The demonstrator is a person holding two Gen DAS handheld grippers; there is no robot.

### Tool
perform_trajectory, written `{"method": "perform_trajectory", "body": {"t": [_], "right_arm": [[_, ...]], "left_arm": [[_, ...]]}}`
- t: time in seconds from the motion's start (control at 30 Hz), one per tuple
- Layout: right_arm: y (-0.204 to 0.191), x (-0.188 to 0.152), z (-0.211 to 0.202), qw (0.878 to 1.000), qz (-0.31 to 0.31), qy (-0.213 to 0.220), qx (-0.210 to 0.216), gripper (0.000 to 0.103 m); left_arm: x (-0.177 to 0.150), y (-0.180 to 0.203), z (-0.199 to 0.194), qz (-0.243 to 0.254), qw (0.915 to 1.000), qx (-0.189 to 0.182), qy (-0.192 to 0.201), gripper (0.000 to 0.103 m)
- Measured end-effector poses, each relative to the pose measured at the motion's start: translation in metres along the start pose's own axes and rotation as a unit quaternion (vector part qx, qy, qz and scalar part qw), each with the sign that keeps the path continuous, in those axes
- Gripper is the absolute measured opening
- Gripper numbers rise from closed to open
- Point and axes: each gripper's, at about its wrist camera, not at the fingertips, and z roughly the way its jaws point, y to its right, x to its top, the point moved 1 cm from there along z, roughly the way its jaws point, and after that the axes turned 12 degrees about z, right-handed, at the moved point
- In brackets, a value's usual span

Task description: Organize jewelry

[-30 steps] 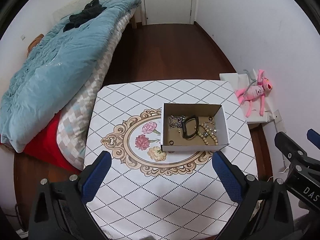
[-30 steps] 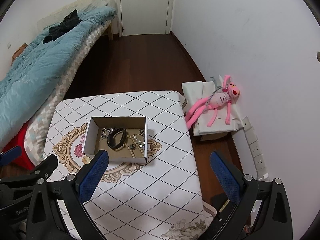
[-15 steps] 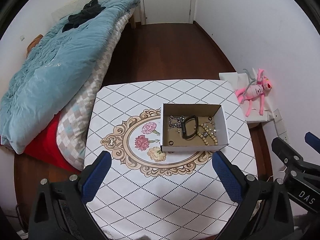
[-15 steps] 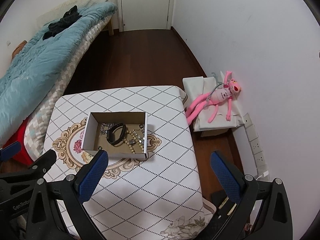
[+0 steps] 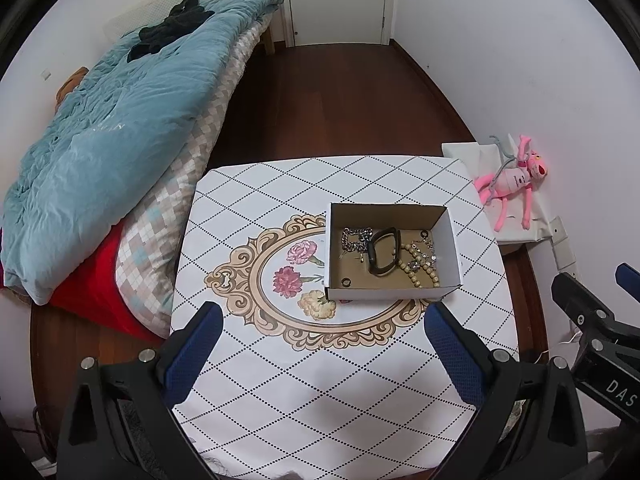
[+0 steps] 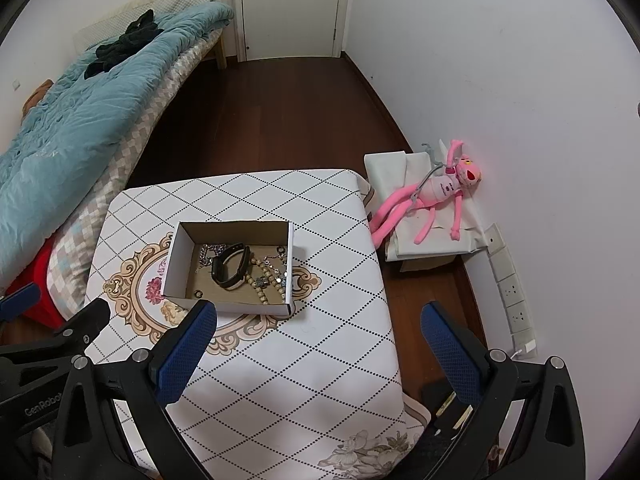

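A white cardboard box (image 5: 451,242) (image 6: 176,258) sits open on the table with the diamond-pattern cloth (image 5: 320,380) (image 6: 304,360). Inside lie a black band (image 5: 384,251) (image 6: 229,266), a silver chain (image 5: 354,239) (image 6: 207,254), a beaded bracelet (image 5: 420,270) (image 6: 262,280) and a small dark ring (image 5: 345,281) (image 6: 197,293). My left gripper (image 5: 322,334) is open and empty, above the table's near side. My right gripper (image 6: 320,332) is open and empty, near the table's right half. Each gripper shows at the edge of the other's view.
A bed with a blue duvet (image 5: 108,128) (image 6: 76,120) stands left of the table. A pink plush toy (image 5: 514,178) (image 6: 434,196) lies on a white box by the right wall. Wall sockets (image 6: 514,300) sit low on the right. A closed door (image 5: 336,0) is at the far end.
Both grippers have drifted slightly, so the table and box shift a little in view. Both stay open and empty. The jewelry in the box has not moved.
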Motion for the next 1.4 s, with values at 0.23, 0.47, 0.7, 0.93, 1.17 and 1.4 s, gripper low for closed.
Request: {"method": "perform_trajectory", "body": {"t": [0.23, 0.47, 0.7, 0.93, 1.17, 1.4], "right_arm": [[0.0008, 0.0005, -0.0018, 1.0, 0.0, -0.002, 0.0, 0.103], [0.0007, -0.0002, -0.0011, 1.0, -0.001, -0.004, -0.002, 0.103], [0.0005, -0.0007, -0.001, 1.0, -0.001, -0.004, -0.002, 0.103], [-0.0003, -0.0014, -0.0001, 1.0, -0.001, -0.004, -0.001, 0.103], [-0.003, -0.0034, 0.0009, 1.0, -0.003, -0.008, -0.001, 0.103], [-0.0036, -0.005, 0.0062, 1.0, -0.005, -0.019, -0.002, 0.103]], "left_arm": [[0.0005, 0.0008, 0.0002, 0.0, 1.0, 0.0, 0.0, 0.103], [0.001, -0.0004, 0.0001, -0.003, 1.0, 0.001, -0.001, 0.103], [0.0017, -0.0004, -0.0018, -0.005, 1.0, 0.004, 0.001, 0.103], [0.0028, -0.0029, -0.0043, -0.007, 0.9999, 0.007, 0.003, 0.103], [0.0027, 0.0003, -0.0044, -0.005, 1.0, 0.007, -0.001, 0.103], [0.0026, 0.0015, -0.0049, -0.005, 1.0, 0.008, 0.0, 0.103]]}}
